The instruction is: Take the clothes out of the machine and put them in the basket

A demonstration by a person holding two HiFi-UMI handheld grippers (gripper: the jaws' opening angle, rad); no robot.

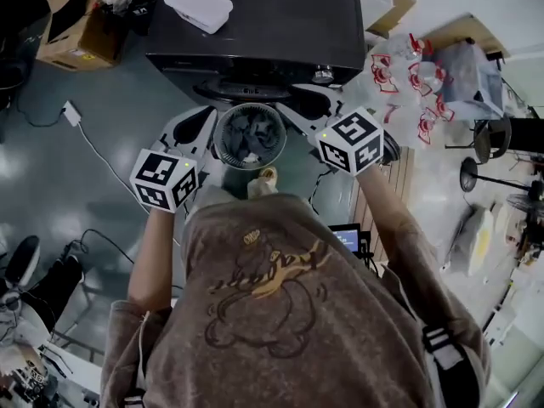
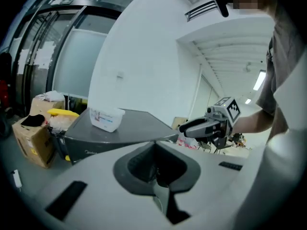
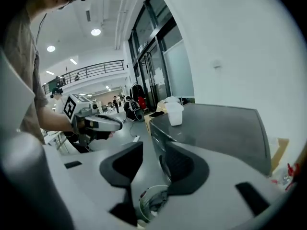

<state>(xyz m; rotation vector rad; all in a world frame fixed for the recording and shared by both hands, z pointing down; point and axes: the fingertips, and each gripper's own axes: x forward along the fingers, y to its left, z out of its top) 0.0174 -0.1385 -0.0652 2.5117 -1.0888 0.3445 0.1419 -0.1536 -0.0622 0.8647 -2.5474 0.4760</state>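
Note:
In the head view a round grey basket [image 1: 223,147] stands on the floor in front of the dark washing machine [image 1: 255,24], with dark clothes [image 1: 249,134] lying in it. My left gripper [image 1: 197,126] is held up left of the basket. In its own view the left gripper [image 2: 156,169] has its pads together with nothing between them. My right gripper [image 1: 308,107] hovers right of the basket. In its own view the right gripper [image 3: 153,164] shows a gap between the pads, empty, with the basket [image 3: 152,202] seen far below through it.
A white lidded box [image 1: 198,5] sits on the machine's top. A cardboard box [image 1: 72,28] stands at the far left, and a pack of plastic bottles [image 1: 408,79] at the right. A plug and cable [image 1: 72,113] lie on the floor. A small screen [image 1: 348,238] is near my right arm.

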